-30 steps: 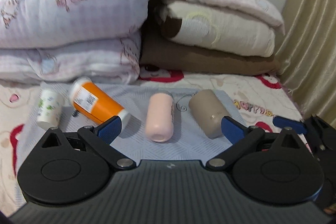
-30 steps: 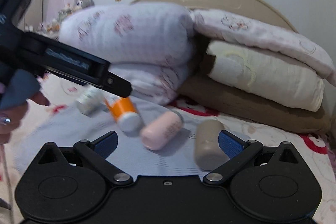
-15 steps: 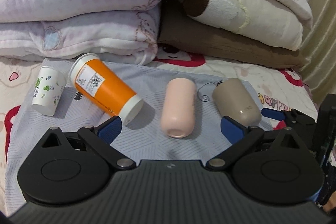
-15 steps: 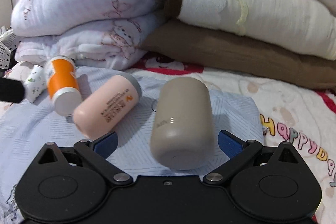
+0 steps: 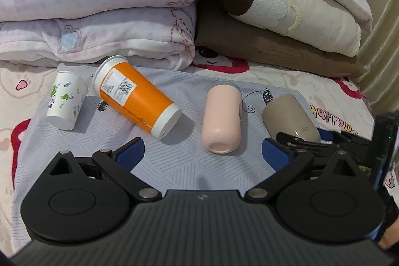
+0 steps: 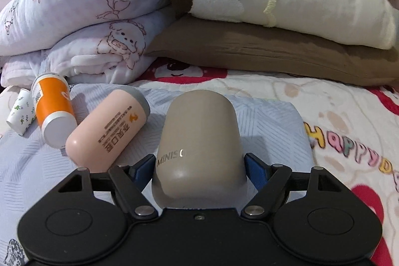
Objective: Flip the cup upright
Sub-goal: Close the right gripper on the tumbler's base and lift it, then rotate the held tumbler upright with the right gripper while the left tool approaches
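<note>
Left wrist view: the left tool (image 5: 202,150) hangs spread wide and empty above the grey cloth (image 5: 174,166) on the bed, with four cups lying on their sides ahead of it. Straight ahead between its fingers lies the pink cup (image 5: 222,117), its closed end toward the tool; ahead to the left lie the orange cup (image 5: 136,99) and, farther left, the small white cup (image 5: 65,101). Ahead to the right lies the beige cup (image 5: 289,116), and the right tool (image 5: 299,138) sits at its near end. Right wrist view: the beige cup (image 6: 199,141) lies directly ahead of the right tool (image 6: 199,170), its long axis running away along the fingers, the rounded end far and the near end between the blue pads (image 6: 256,170). The pads flank the cup's sides very closely; whether they are already pressing on it I cannot tell. The right hand is plainly the nearer one, held low and roughly level with the cloth. Judging from this, the coming move is a squeeze and then a pitch of the wrist to stand the cup up.
</note>
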Demonstrator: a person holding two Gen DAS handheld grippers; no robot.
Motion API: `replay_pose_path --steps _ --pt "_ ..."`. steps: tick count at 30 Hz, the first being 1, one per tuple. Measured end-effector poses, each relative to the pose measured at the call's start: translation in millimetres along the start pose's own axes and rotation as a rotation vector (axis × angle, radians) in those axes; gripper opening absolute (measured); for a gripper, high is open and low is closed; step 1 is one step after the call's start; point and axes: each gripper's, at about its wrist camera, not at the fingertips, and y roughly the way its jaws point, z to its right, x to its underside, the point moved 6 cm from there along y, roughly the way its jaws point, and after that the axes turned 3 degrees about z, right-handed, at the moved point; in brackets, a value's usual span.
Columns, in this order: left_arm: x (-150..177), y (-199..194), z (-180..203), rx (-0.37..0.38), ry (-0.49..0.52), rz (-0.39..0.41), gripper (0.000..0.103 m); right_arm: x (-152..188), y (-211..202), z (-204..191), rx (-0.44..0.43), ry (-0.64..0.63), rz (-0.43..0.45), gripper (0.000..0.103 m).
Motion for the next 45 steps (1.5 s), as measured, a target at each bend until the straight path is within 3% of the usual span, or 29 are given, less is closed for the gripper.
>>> replay_pose_path --steps 3,9,14,19,22,30,34,45 --pt "5 -10 -8 0.011 -0.016 -0.009 0.101 8 -14 0 -0.021 0.091 -0.002 0.081" --pt "22 -17 -22 0.065 -0.109 -0.073 0.102 36 -36 -4 -0.115 0.403 0.005 0.081" --pt "23 -34 -35 0.073 -0.126 -0.072 0.102 51 -51 -30 -0.136 0.453 -0.009 0.081" --pt "24 -50 -55 0.155 -0.207 -0.102 0.102 69 -65 -66 -0.244 0.554 -0.080 0.081" --pt "32 -55 -65 0.147 -0.202 -0.116 0.102 81 -68 -91 -0.306 0.607 -0.114 0.081" --pt "53 -39 -92 0.162 -0.222 -0.200 0.102 91 -71 -146 -0.291 0.496 -0.157 0.081" --pt "70 -22 -92 0.232 -0.213 -0.295 0.102 96 -71 -149 -0.282 0.475 -0.148 0.081" --pt "76 14 -86 0.267 -0.220 -0.272 0.096 80 -70 -166 -0.280 0.183 -0.237 0.082"
